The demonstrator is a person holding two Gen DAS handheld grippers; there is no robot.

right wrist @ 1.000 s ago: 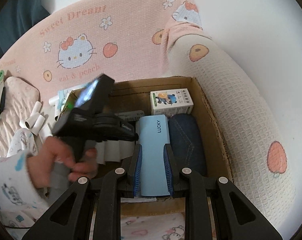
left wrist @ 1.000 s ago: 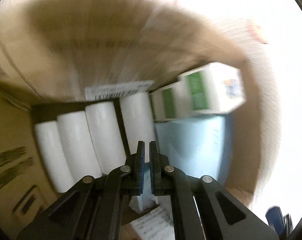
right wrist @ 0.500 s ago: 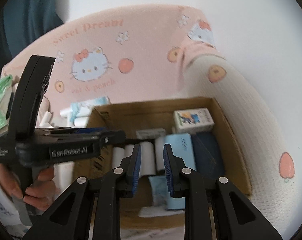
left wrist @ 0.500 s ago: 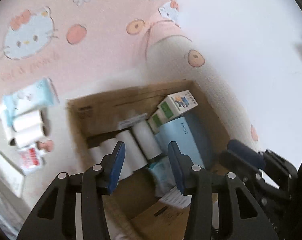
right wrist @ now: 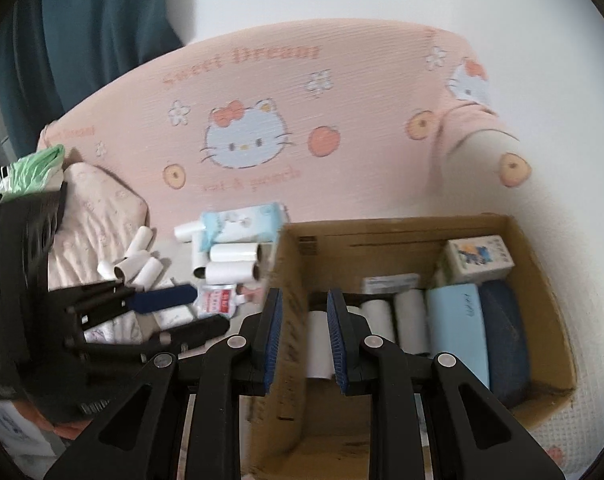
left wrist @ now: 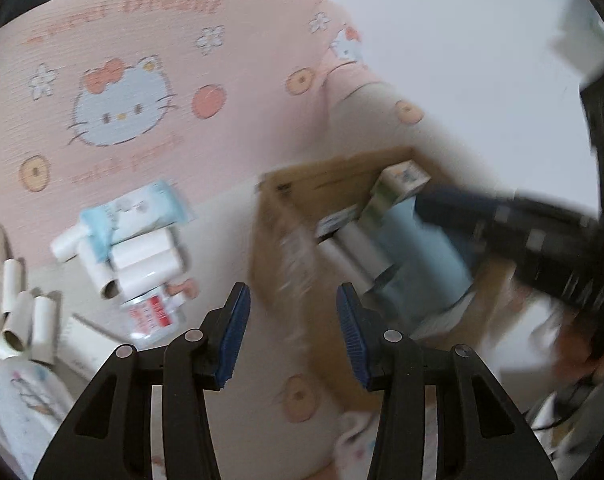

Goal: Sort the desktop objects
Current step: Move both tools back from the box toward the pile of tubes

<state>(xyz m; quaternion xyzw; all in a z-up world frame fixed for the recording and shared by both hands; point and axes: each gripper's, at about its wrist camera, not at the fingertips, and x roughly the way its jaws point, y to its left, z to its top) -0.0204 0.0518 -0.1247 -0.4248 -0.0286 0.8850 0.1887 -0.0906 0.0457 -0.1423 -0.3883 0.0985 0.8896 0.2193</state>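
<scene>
Fingers (left wrist: 240, 336) of my left gripper (left wrist: 290, 334) spread, empty; I'd descend squarely over one loose roll (left wrist: 140, 248), left of frame.

Two black handheld grippers: left gripper (left wrist: 290, 334) and right gripper (right wrist: 302, 336) with blue ribbed pads, silver pivot screws.

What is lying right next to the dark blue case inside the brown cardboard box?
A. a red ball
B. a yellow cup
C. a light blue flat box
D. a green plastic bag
C: in the right wrist view, the light blue flat box lies right against the dark blue case inside the brown cardboard box, with white paper rolls on its other side.
</scene>
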